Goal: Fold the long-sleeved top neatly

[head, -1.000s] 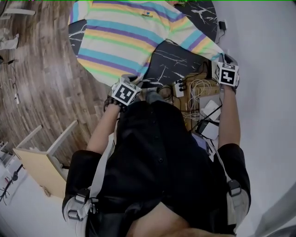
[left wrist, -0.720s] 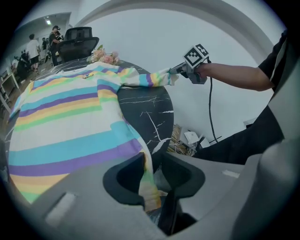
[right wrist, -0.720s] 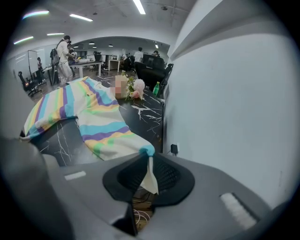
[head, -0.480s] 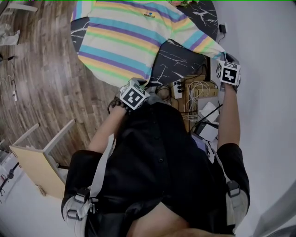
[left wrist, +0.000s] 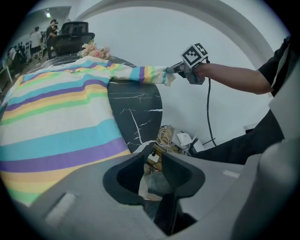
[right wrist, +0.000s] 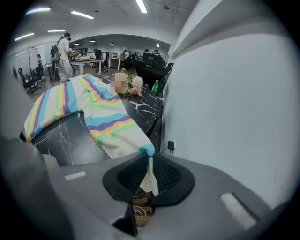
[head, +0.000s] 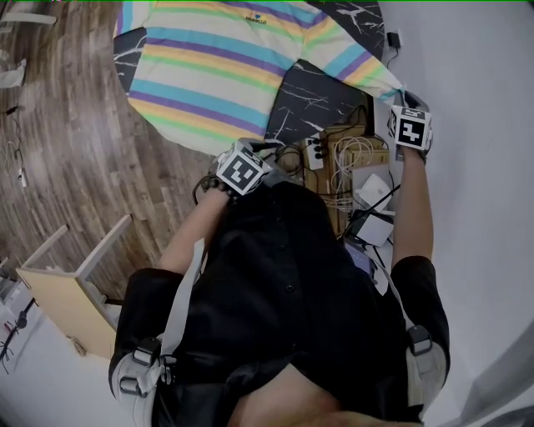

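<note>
Overhead, the striped long-sleeved top [head: 217, 75] lies on the black marble table [head: 313, 100] at twelve o'clock; only the gripper views show the right gripper [right wrist: 149, 161] pinching its cuff [right wrist: 148, 151] and the left gripper [left wrist: 153, 165] clamping pale hem [left wrist: 148, 185].

The striped top [head: 209, 75] lost its collar and far sleeve to the head view's top edge; its chest print [head: 255, 17] was too small to read. There, marker cubes [head: 243, 169] hid the jaws of the left gripper [left wrist: 154, 164] and right gripper [right wrist: 146, 159].
</note>
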The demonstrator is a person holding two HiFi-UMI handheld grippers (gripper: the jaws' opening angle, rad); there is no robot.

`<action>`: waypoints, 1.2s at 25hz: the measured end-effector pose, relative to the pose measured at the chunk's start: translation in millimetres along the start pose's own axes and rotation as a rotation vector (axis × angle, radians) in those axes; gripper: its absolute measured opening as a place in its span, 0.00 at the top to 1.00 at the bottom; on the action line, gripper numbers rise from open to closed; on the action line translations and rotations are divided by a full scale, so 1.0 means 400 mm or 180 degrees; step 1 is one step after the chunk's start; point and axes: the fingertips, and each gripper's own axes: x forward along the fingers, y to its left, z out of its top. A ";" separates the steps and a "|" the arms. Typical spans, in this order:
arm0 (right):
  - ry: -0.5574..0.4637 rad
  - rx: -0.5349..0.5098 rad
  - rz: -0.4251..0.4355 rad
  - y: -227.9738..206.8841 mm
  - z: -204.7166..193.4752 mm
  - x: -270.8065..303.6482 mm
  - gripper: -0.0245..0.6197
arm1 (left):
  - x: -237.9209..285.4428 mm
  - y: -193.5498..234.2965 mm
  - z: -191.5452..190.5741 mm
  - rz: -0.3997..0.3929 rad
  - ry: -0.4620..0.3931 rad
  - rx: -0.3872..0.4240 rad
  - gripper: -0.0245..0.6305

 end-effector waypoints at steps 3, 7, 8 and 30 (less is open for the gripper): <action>-0.0013 0.0003 0.0019 0.005 -0.003 0.000 0.90 | 0.004 -0.011 0.006 -0.0007 -0.0008 0.0002 0.77; -0.0044 0.0002 0.0048 0.011 0.003 -0.005 0.90 | -0.008 -0.009 0.015 0.0020 -0.0035 0.0014 0.77; -0.0062 0.0017 0.0077 0.013 0.012 -0.010 0.90 | -0.014 -0.006 0.018 0.0038 -0.0040 0.0018 0.77; -0.0335 0.0222 0.2044 0.592 0.624 -0.085 0.91 | -0.313 0.315 -0.038 0.0627 -0.0531 -0.0407 0.77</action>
